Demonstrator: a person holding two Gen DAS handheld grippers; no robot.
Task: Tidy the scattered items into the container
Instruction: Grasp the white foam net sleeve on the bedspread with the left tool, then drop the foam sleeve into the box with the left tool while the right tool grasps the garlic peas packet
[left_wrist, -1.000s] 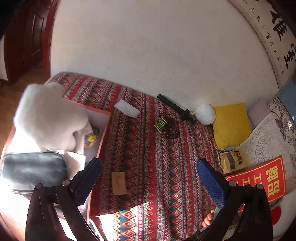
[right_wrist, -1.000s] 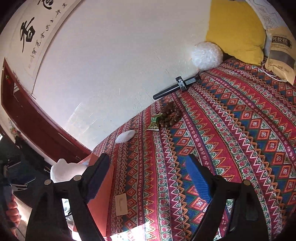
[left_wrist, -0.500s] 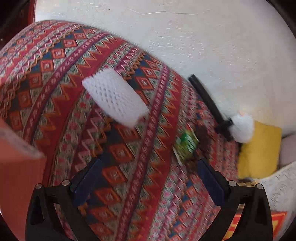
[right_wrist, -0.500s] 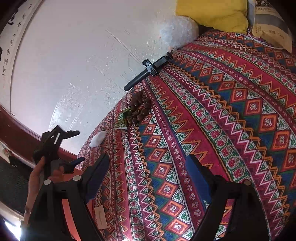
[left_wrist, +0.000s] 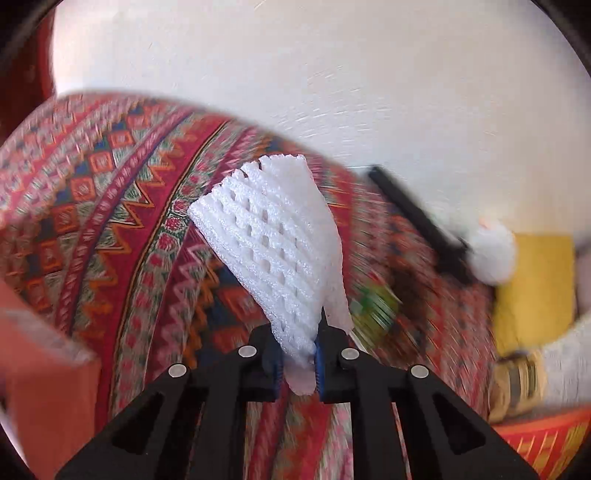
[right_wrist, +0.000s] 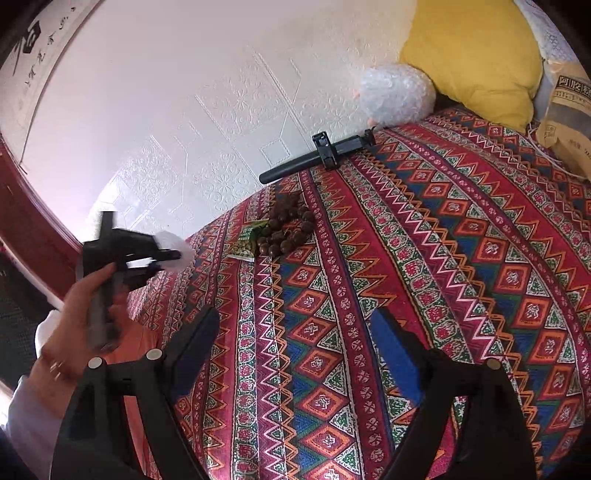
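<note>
The left gripper (left_wrist: 298, 363) has just been closing and is now clenched on the narrow end of a white foam net sleeve (left_wrist: 275, 251), which fans out ahead of the fingers and above the patterned bedspread (left_wrist: 110, 206). Seen from the right wrist, the same gripper (right_wrist: 173, 254) sits off to the left of the right gripper, held in a hand (right_wrist: 79, 325) with a pale sleeve at the wrist, and a bit of the white foam (right_wrist: 173, 245) shows at its tip. Low on the left of the left gripper, close to its base, is an orange-red edge of the box (left_wrist: 48, 373), blurred. Ahead and to the right of the left gripper lie a small green packet (left_wrist: 373, 306), a dark blurred cluster beside it, and further on a black stick (left_wrist: 417, 218) along the wall, ending by a white fluffy ball (left_wrist: 495, 254) and a yellow cushion (left_wrist: 532, 284). The right gripper (right_wrist: 295, 339) hangs released, its jaws wide apart over the bedspread (right_wrist: 461, 258) with nothing between them. Ahead of it and a little left lies a string of brown beads (right_wrist: 286, 230) touching the green packet (right_wrist: 245, 238); beyond those the black stick (right_wrist: 314, 158) lies by the wall, with the white ball (right_wrist: 397, 98) and yellow cushion (right_wrist: 472, 55) further right.
</note>
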